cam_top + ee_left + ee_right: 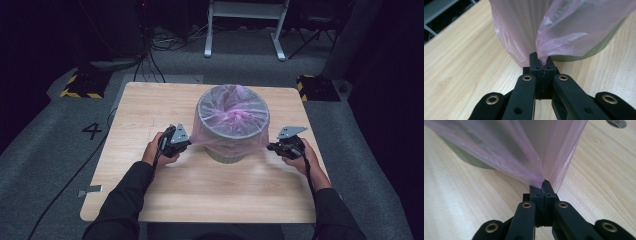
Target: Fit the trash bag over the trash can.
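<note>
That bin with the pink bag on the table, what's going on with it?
A person is fitting a pink plastic bag over a round grey bin standing on the wooden table. The left gripper is shut on the bag's hem at one side, and the right gripper is shut on the hem at the opposite side. The film is folded over the rim and drawn taut down the bin's outside, low near the tabletop.

The right tool (543, 185) pinches the pink bag (524, 152) (pulled taut) over the table (599, 182).

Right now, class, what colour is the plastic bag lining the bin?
Translucent pink bag; clearest in the high view.
</note>
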